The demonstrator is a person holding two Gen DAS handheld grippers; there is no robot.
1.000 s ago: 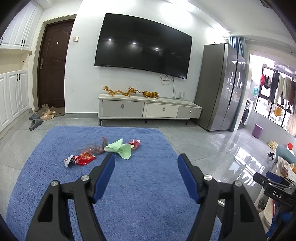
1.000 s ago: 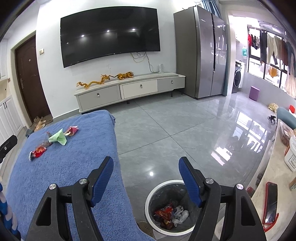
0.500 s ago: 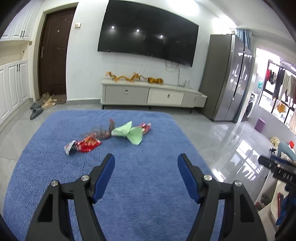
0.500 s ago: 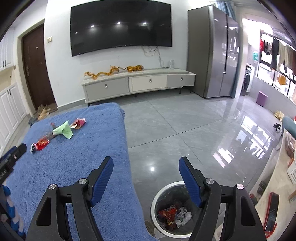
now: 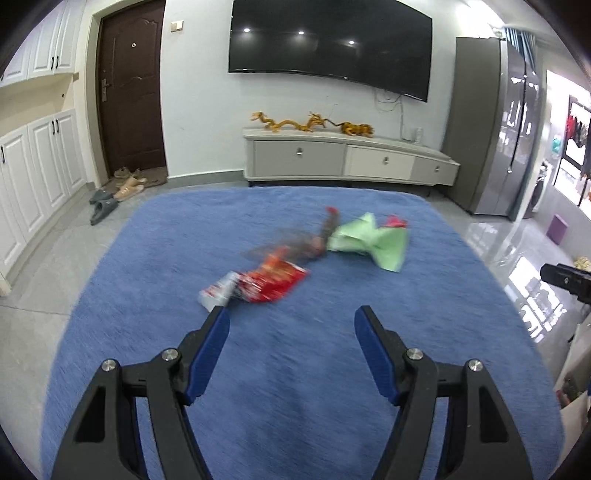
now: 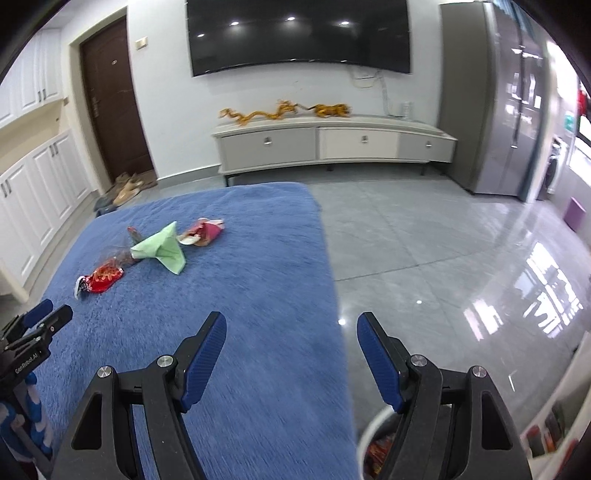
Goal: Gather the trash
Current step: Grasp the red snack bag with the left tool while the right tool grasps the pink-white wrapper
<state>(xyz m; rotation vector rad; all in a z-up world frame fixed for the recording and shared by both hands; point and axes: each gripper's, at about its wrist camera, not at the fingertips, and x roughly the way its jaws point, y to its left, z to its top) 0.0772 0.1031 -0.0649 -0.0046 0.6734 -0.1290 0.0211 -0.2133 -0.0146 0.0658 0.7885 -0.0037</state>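
Left wrist view: your left gripper (image 5: pixel 291 319) hangs over the near part of the blue rug (image 5: pixel 184 236); jaws apart, nothing between the blue pads; picture blurred over the rug. Trash lies in a loose row on the rug ahead of you; nearest is the red snack wrapper (image 5: pixel 271 282), just beyond your left-hand finger tip, not touching it; a dark, smeared wrapper (image 5: pixel 306 245) sits beyond it, detail not readable; the green paper (image 5: pixel 373 242) lies further right, touching the dark piece; a small red wrapper (image 5: pixel 396 221) shows at the green paper's far edge. Your right gripper's black body (image 5: pixel 567 277) enters at the right edge.

Right wrist view: your right gripper (image 6: pixel 290 321) is held over the rug's right edge, one finger above rug, the other above the grey tiled floor (image 6: pixel 424 236); jaws apart, empty. Trash row is well off to the far left on the rug. White bin (image 6: pixel 373 439) sits on the floor just right of the rug at the bottom edge, largely hidden behind your right-hand finger; red scraps visible inside. Far wall carries the TV (image 6: pixel 299 35) above a low cabinet (image 6: pixel 332 144); fridge (image 6: pixel 509 96) at far right.
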